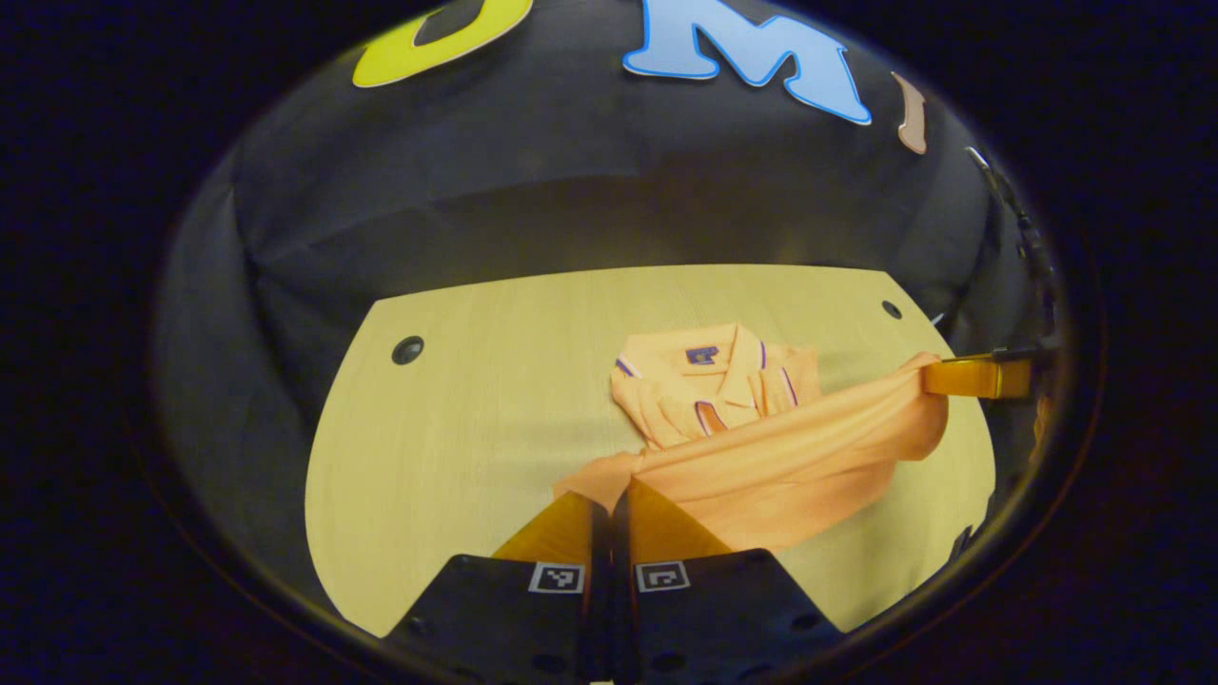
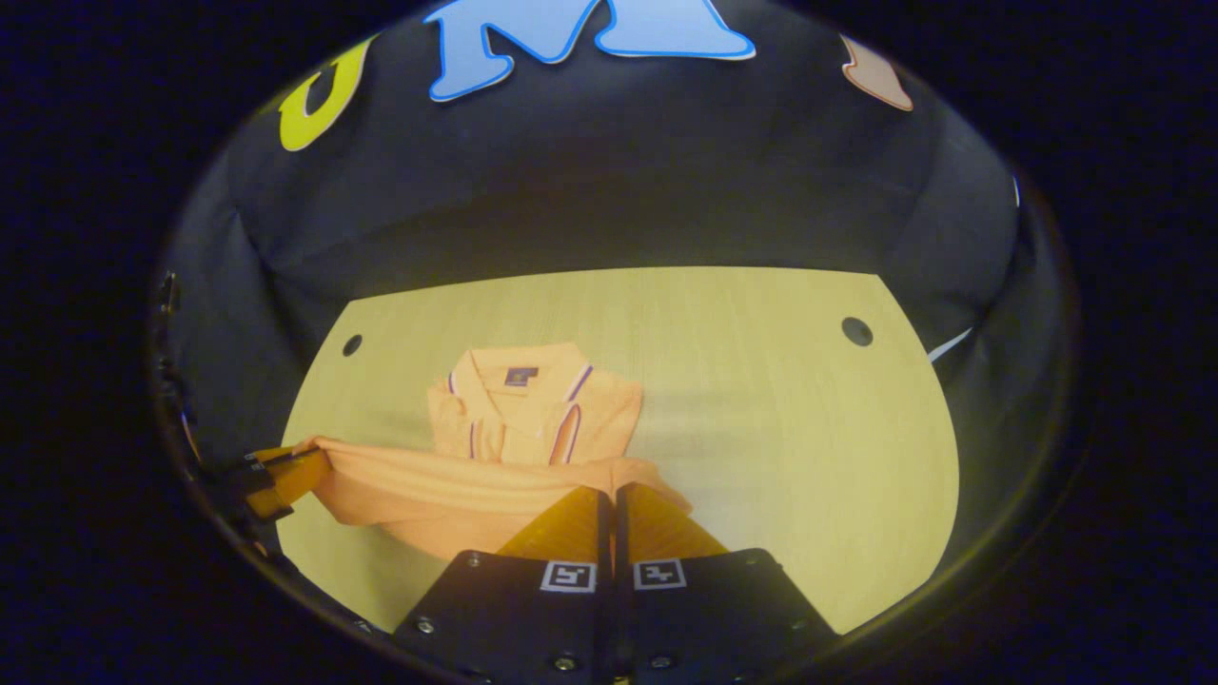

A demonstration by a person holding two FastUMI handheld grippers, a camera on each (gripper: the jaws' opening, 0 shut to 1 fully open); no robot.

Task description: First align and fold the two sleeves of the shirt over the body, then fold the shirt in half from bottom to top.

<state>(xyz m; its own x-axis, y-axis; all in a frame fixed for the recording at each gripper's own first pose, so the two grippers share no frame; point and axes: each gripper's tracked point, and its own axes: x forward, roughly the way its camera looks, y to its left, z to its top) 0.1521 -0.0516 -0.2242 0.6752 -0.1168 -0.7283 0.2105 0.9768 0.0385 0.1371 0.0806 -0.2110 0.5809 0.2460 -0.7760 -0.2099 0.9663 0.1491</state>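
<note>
Black cloth walls close in a pale wooden table (image 1: pixel 457 428) with small dark holes near its far corners. On it lies the orange polo shirt (image 1: pixel 752 447), collar (image 1: pixel 699 357) toward the far wall, upper body flat, striped sleeve trim lying over the chest. Sleeves look already folded in over the body; judged from the narrow outline, that first stage is done. Bottom hem (image 1: pixel 780 428) is off the table, stretched as a taut band between the two grippers. Left gripper (image 1: pixel 609 499): fingers pinched together on the hem corner at the band's left end, seen in the left gripper view. Right gripper (image 2: pixel 609 504): fingers likewise clenched on the opposite hem corner in the right gripper view; it also appears far right in the left gripper view, cloth drawn to its tip. Band hangs just short of the collar region, lower body draped beneath it. Judgement: bottom-to-top fold under way, roughly midway; remaining is to carry the hem to the shoulders, lay it down square, and let go.
</note>
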